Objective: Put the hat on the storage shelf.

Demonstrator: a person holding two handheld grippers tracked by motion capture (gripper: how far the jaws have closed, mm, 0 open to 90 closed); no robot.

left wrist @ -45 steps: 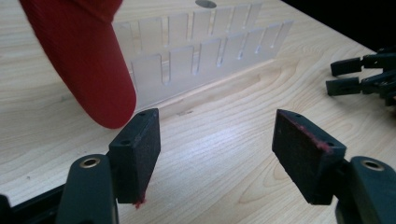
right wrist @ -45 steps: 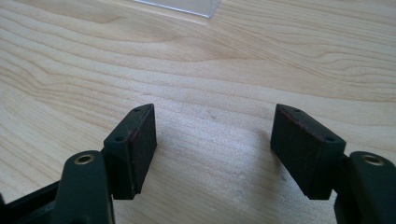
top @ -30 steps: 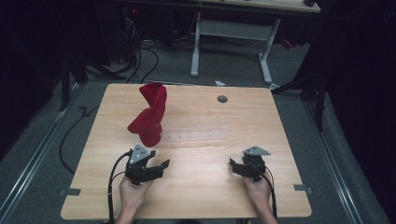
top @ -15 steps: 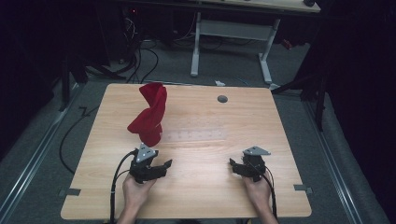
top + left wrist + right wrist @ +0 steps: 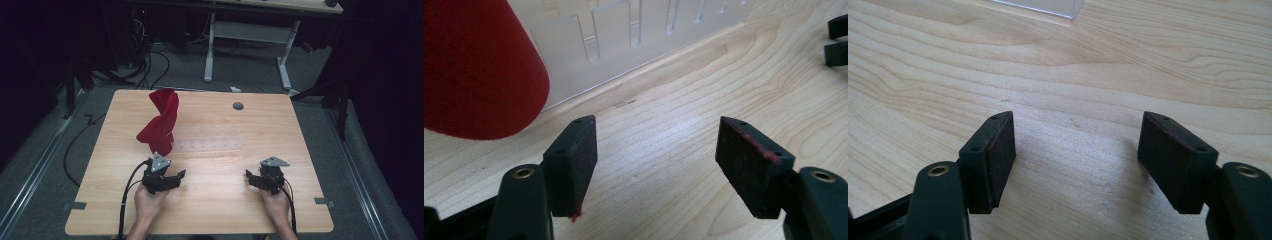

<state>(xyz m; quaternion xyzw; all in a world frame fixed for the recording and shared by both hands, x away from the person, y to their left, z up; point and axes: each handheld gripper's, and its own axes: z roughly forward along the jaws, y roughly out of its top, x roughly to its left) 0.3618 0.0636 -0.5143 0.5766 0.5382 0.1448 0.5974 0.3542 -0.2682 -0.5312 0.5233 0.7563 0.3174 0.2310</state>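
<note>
A red cloth (image 5: 161,122) stands twisted and tall on the wooden table (image 5: 215,210), near the far left side. It rests against a clear plastic rack (image 5: 634,40). The left gripper (image 5: 170,181) sits just in front of it, jaws apart and empty. The right gripper (image 5: 255,179) has its jaws apart too.

red cloth (image 5: 161,125) | twisted, standing upright | table's left-centre, on clear rack

Dark room, grey floor (image 5: 240,75), white-legged desk (image 5: 247,32) behind.
</note>
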